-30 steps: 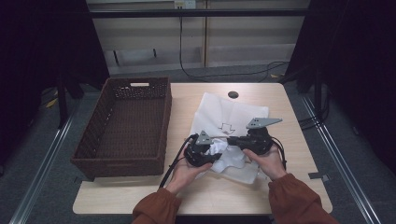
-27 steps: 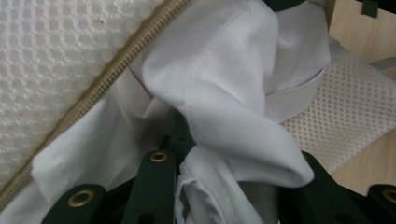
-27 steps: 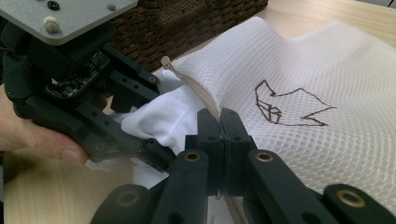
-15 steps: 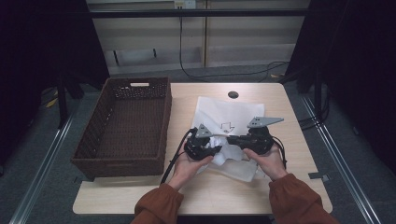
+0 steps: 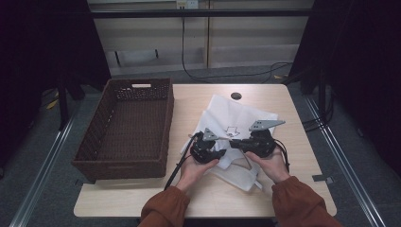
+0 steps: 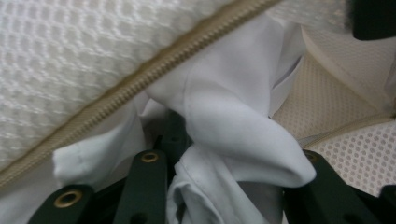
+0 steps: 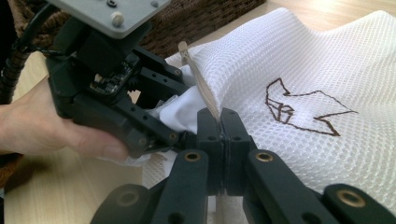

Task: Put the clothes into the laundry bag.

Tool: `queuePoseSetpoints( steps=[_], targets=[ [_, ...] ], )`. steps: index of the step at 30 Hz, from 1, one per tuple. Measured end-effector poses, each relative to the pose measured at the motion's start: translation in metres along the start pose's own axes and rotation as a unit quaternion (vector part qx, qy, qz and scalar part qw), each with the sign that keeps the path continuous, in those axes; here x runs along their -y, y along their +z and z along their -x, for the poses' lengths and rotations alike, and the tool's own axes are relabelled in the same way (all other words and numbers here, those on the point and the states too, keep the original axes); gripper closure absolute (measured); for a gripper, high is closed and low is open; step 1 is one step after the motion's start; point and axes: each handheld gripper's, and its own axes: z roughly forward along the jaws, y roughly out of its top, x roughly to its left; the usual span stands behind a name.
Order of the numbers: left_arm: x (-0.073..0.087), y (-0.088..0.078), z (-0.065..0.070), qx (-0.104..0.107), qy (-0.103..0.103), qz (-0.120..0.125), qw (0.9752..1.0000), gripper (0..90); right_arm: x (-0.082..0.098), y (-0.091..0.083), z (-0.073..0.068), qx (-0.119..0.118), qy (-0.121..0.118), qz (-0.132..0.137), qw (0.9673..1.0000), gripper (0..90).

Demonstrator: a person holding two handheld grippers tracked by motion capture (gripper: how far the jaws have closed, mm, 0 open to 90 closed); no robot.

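You're mid-stuff here: your right gripper (image 7: 219, 122) is clamped on the zipper edge of the mesh laundry bag (image 7: 322, 70), holding its mouth up at the table's middle. Your left gripper (image 6: 224, 186) has just been opening, jaws partly apart with the white cloth (image 6: 233, 116) between them, inside the mouth. Next I'd let go, back out. The wicker basket (image 5: 125, 125) sits beyond, left.

Basket (image 5: 126, 126) left of mesh bag (image 5: 236, 118)
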Motion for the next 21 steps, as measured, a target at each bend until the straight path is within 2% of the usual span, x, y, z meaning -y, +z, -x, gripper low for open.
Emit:
queuePoseSetpoints(
  steps=[4,5,8,10,12,14,17,19,21],
  targets=[
    [-0.001,-0.002,0.004,0.001,0.006,-0.004,1.0,51.3,0.003,0.004,0.0,0.002,-0.001,-0.008,1.0,88.5],
    [-0.001,-0.003,0.005,0.006,0.014,-0.008,0.9999,48.5,0.004,0.005,0.0,0.002,-0.004,-0.01,0.9999,88.4],
    [-0.001,-0.006,0.006,0.02,0.014,-0.012,0.9996,39.5,0.007,0.005,0.001,0.002,-0.004,-0.015,0.9999,88.4],
    [-0.001,-0.009,0.008,0.022,0.013,-0.013,0.9996,33.4,0.008,0.006,0.001,0.003,-0.004,-0.018,0.9998,88.4],
    [-0.003,-0.014,0.011,0.026,0.021,-0.02,0.9993,28.4,0.009,0.006,0.001,0.004,-0.004,-0.02,0.9998,88.4],
    [-0.004,-0.022,0.012,0.025,0.03,-0.016,0.9991,24.9,0.01,0.006,0.002,0.004,-0.003,-0.021,0.9998,88.4],
    [-0.003,-0.033,0.009,0.027,0.029,-0.009,0.9992,20.7,0.01,0.006,0.002,0.004,-0.002,-0.02,0.9998,88.4],
    [-0.001,-0.04,0.008,0.019,0.033,-0.009,0.9992,19.8,0.01,0.005,0.002,0.005,-0.002,-0.02,0.9998,88.4],
    [0.002,-0.045,0.007,0.024,0.033,-0.005,0.9991,18.7,0.01,0.005,0.002,0.004,-0.003,-0.02,0.9998,88.3]
  ],
)
